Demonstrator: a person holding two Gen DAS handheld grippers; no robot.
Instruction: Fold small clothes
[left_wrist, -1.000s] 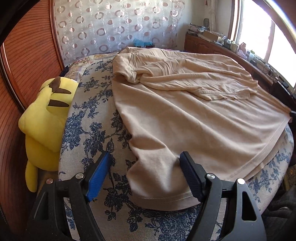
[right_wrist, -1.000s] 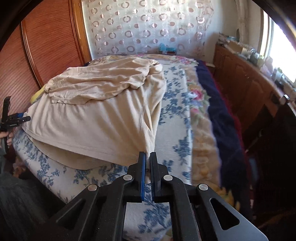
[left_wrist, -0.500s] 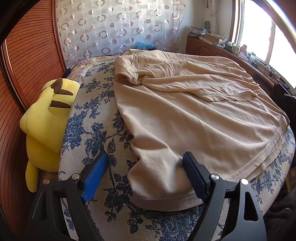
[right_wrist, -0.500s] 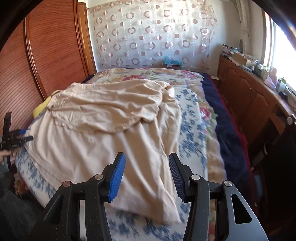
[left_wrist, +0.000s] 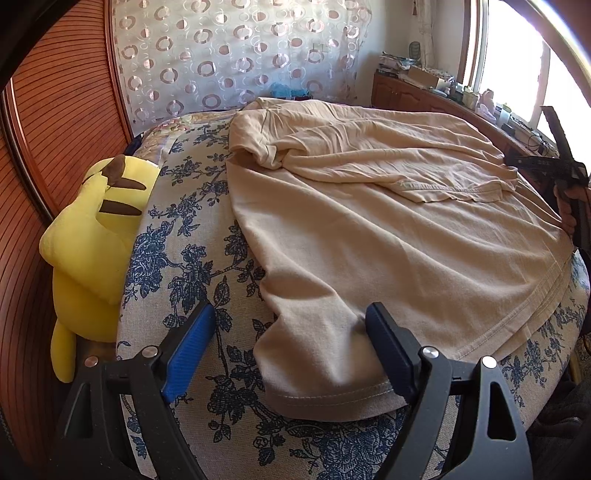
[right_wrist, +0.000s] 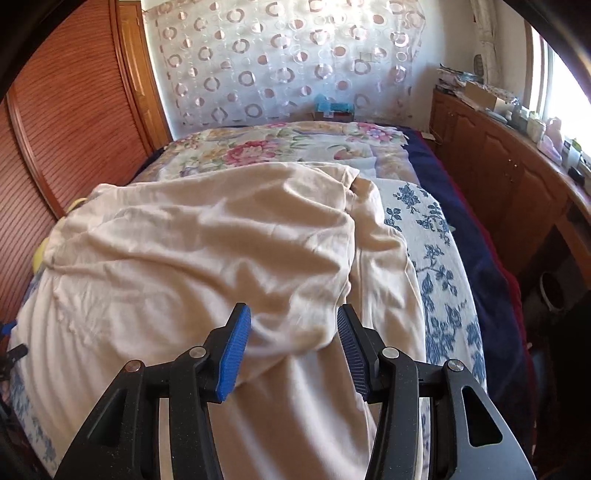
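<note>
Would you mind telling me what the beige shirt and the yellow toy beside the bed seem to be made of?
The beige shirt looks like soft matte cotton knit: it drapes in loose wrinkles and has a stitched hem. The yellow toy appears to be plush fabric, judging by its fuzzy, rounded, stuffed shape.

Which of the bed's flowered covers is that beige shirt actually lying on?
The blue-flowered cover carries the beige shirt; the pink-flowered quilt lies bare beyond it, toward the curtain.
</note>
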